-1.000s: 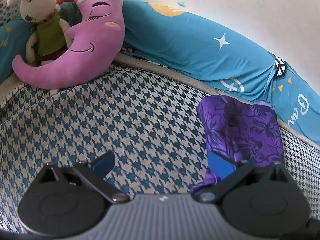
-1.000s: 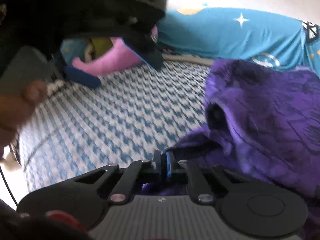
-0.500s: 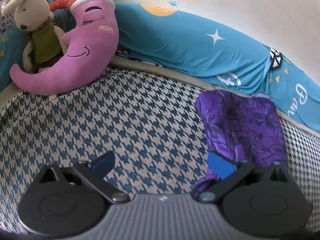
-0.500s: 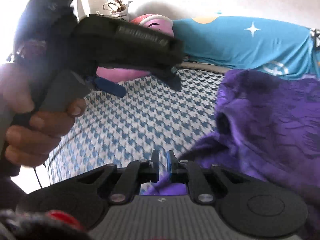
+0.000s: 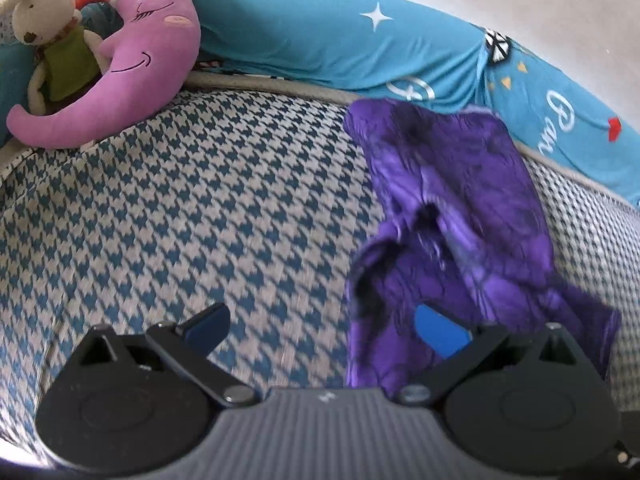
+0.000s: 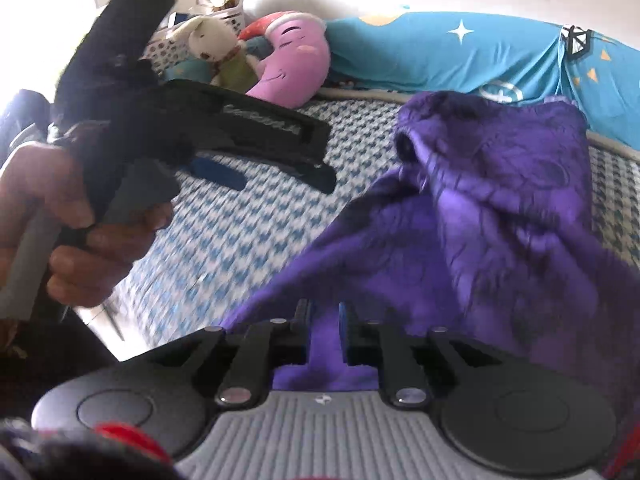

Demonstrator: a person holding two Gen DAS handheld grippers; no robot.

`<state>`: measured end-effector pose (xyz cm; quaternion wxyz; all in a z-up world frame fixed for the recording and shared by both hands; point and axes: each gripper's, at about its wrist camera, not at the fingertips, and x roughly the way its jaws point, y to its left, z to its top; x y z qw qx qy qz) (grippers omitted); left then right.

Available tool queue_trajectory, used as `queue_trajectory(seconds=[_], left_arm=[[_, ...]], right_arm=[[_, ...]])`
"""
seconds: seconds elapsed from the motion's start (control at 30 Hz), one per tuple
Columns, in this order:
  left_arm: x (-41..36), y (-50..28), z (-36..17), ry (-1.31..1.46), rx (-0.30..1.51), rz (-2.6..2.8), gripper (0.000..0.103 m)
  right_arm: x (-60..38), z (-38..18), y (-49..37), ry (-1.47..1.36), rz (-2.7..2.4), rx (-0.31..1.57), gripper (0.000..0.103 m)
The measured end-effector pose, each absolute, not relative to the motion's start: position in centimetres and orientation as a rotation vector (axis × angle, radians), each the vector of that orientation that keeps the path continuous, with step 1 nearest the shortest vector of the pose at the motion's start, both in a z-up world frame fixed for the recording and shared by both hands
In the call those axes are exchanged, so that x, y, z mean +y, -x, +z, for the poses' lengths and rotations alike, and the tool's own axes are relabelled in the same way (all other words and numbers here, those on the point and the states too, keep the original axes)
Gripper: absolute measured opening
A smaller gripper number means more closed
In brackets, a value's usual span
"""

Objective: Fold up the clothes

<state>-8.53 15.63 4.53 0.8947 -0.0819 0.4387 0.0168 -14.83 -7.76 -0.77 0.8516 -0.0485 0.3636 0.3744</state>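
Note:
A crumpled purple patterned garment [image 5: 460, 200] lies on the houndstooth bedcover [image 5: 200, 200], its near end drawn up off the cover. My right gripper [image 6: 323, 316] is shut on that near end of the garment [image 6: 500, 184]; its jaws stand a little apart with purple cloth filling the gap. My left gripper [image 5: 324, 326] is open wide and holds nothing, and its right fingertip [image 5: 440, 330] sits just in front of the garment's left edge. In the right wrist view, a hand [image 6: 60, 220] holds the left gripper [image 6: 284, 182] above the bedcover [image 6: 248, 232], left of the garment.
A pink moon plush [image 5: 132, 68] and a rabbit toy [image 5: 44, 28] rest at the back left. A long blue pillow [image 5: 320, 40] runs along the wall behind the garment. A white basket [image 6: 224, 4] stands beyond the toys. The bed's edge [image 6: 104, 312] drops off at the left.
The right gripper has pulled back with the cloth, stretching the garment's near end toward it, and its jaw gap has widened. The left gripper has stayed open and drawn back leftward.

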Motion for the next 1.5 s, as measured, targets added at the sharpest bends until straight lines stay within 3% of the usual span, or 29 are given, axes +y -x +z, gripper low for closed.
queue_trajectory(seconds=[0.27,0.43,0.8,1.17,1.5], left_arm=[[15.0,11.6,3.2,0.157,0.939,0.033,0.103],[14.6,13.3,2.6,0.121,0.948,0.040,0.103],[14.6,15.4,1.3,0.056,1.010,0.139,0.103],[16.2,17.1,1.4,0.118,1.010,0.251,0.103],[14.1,17.1,3.5,0.188,0.900,0.188,0.103]], right_arm=[[-7.2,-2.1,19.3,0.184,0.824,0.762,0.017],[-6.9,-2.5,20.9,0.179,0.858,0.779,0.025],[-5.3,-4.8,24.5,0.276,0.943,0.929,0.024],[-9.7,-0.6,24.8,0.150,0.832,0.786,0.024],[-15.4,1.8,21.8,-0.048,0.535,0.720,0.025]])
